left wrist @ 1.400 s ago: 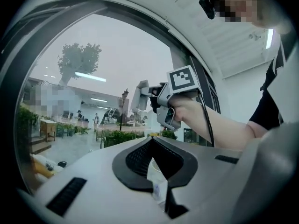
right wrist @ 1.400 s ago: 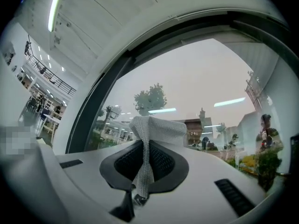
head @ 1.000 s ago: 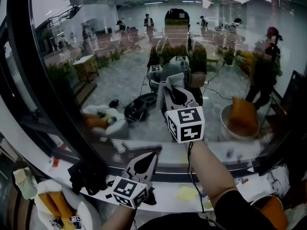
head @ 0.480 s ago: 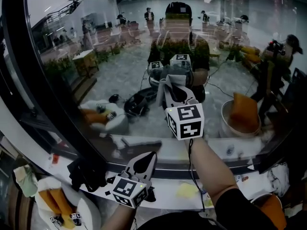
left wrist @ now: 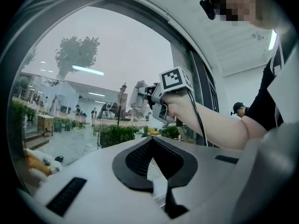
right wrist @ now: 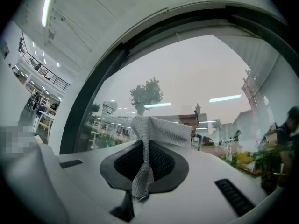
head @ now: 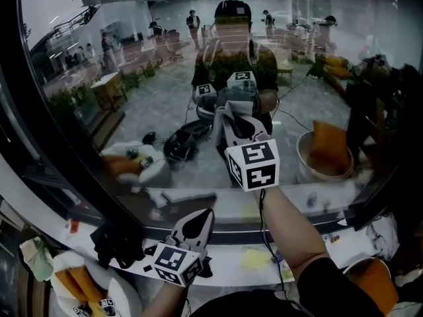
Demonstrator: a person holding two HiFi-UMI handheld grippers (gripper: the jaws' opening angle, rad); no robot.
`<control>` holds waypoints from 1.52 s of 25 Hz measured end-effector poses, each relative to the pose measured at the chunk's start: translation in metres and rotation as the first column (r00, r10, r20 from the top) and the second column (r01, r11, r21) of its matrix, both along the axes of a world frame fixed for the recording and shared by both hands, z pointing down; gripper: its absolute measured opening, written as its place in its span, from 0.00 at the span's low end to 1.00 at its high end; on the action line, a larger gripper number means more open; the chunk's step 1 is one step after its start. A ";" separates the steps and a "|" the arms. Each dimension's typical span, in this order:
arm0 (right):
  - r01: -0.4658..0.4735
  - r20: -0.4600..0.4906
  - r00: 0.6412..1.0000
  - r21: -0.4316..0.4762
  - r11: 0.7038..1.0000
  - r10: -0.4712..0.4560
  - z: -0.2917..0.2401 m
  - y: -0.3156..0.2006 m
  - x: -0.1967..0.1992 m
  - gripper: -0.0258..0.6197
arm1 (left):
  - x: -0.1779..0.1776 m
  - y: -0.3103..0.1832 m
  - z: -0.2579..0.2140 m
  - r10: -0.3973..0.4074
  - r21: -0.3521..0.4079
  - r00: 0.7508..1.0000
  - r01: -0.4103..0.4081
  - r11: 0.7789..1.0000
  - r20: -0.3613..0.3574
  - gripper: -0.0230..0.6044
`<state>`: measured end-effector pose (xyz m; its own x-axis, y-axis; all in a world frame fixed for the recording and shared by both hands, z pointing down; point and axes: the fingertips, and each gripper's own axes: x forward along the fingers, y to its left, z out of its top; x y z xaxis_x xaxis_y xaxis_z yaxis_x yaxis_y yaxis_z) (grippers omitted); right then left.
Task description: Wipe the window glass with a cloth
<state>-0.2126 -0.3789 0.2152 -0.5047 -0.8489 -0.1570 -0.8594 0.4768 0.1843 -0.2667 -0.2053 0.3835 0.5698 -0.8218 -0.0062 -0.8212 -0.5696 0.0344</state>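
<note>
The window glass (head: 132,78) fills the head view and mirrors me and the room. My right gripper (head: 229,114) is raised to the pane, shut on a grey mesh cloth (head: 232,107) that lies against the glass. In the right gripper view the cloth (right wrist: 161,129) drapes over the right gripper's (right wrist: 147,141) tips and hangs down between the pads. My left gripper (head: 205,215) is low over the white sill, shut with nothing in it. From the left gripper view, the left gripper (left wrist: 150,139) points up at the glass (left wrist: 84,59) and the raised right arm.
A black window frame (head: 39,131) curves down the left side. The white sill (head: 304,253) carries a black crumpled item (head: 115,243) and a yellow patch (head: 254,259). Orange-and-white things (head: 73,282) and a green rag (head: 36,256) lie lower left. A cable (head: 264,223) runs along my right arm.
The right gripper with the cloth has risen very slightly on the glass. The view has drifted so the scene slid a little left. The left gripper has stayed over the sill.
</note>
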 end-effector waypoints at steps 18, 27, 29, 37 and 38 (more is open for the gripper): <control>-0.167 -0.021 0.986 0.012 0.986 0.167 -0.001 0.006 0.186 0.11 | 0.153 -0.010 -0.009 0.164 0.006 0.986 -0.164 0.986 -0.027 0.05; -0.247 -0.011 0.969 0.012 0.969 0.248 -0.011 0.008 0.295 0.11 | 0.242 -0.012 -0.020 0.243 0.000 0.970 -0.243 0.970 -0.004 0.05; -0.266 -0.007 0.964 0.014 0.964 0.266 -0.011 0.009 0.318 0.11 | 0.261 -0.013 -0.017 0.268 0.004 0.963 -0.268 0.963 0.019 0.05; -0.364 0.016 0.931 0.019 0.931 0.364 -0.002 0.015 0.427 0.11 | 0.342 -0.017 -0.001 0.359 -0.019 0.932 -0.358 0.933 0.046 0.05; -0.378 0.021 0.926 0.016 0.926 0.378 0.000 0.016 0.443 0.11 | 0.354 -0.018 0.000 0.369 -0.020 0.928 -0.369 0.929 0.047 0.05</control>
<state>0.2301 -0.3633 0.2149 -0.1441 -0.9728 -0.1812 -0.9784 0.1126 0.1735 0.0869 -0.2235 0.3832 0.8321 -0.5534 0.0372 -0.5540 -0.8325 0.0072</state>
